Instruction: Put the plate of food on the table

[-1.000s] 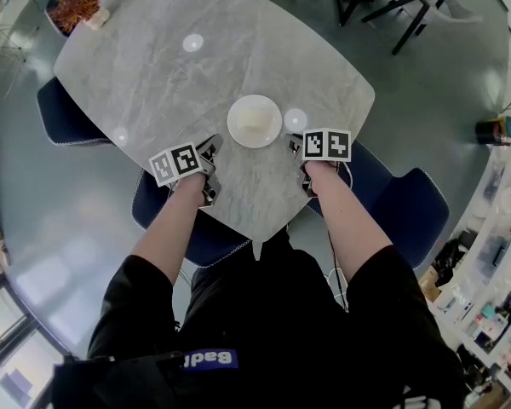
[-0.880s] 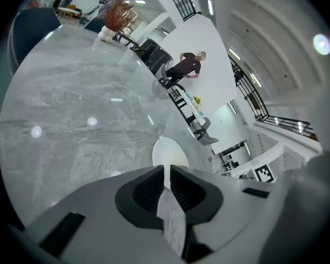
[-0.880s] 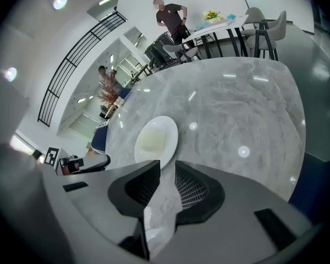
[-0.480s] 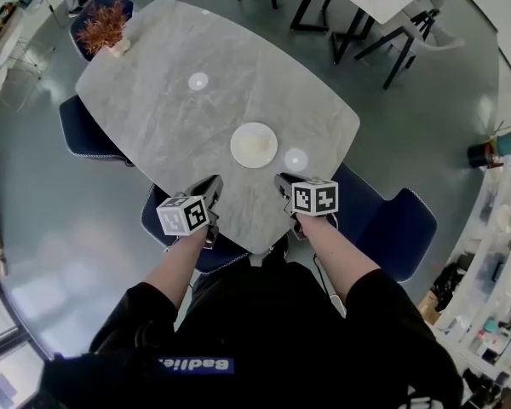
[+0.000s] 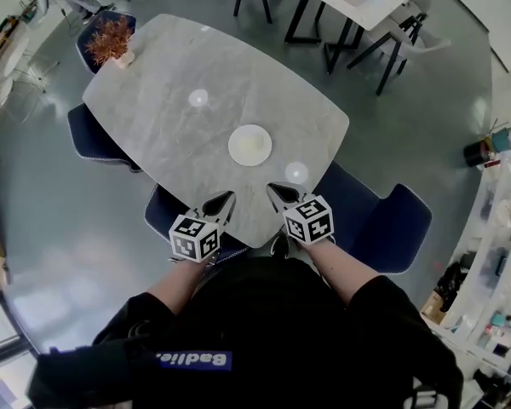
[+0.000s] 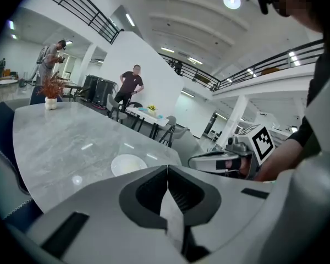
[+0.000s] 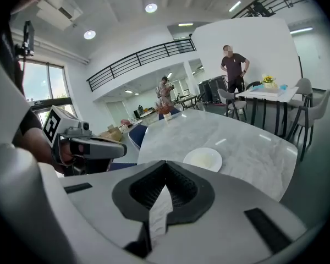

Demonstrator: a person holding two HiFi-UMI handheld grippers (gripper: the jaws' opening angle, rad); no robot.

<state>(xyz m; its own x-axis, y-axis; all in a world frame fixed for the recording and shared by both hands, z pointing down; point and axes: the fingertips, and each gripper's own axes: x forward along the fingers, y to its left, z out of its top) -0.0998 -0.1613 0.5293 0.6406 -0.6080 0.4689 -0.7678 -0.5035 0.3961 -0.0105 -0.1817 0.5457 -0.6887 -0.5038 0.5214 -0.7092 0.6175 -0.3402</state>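
A: Task status?
B: Looks done, imo. The plate of food (image 5: pixel 249 145) is sitting flat on the grey table (image 5: pixel 153 83), w/ nothing gripping it.
A: Grippers?
B: The left gripper (image 5: pixel 226 198) & right gripper (image 5: pixel 273 189) are both hovering w/ jaws pressed together, empty. The plate is lying ahead of both tips, apart from them.

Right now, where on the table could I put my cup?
The table is bare between the plate and the plant, and along its far right edge. The near corner is crowded by the left hand-held gripper and right hand-held gripper.
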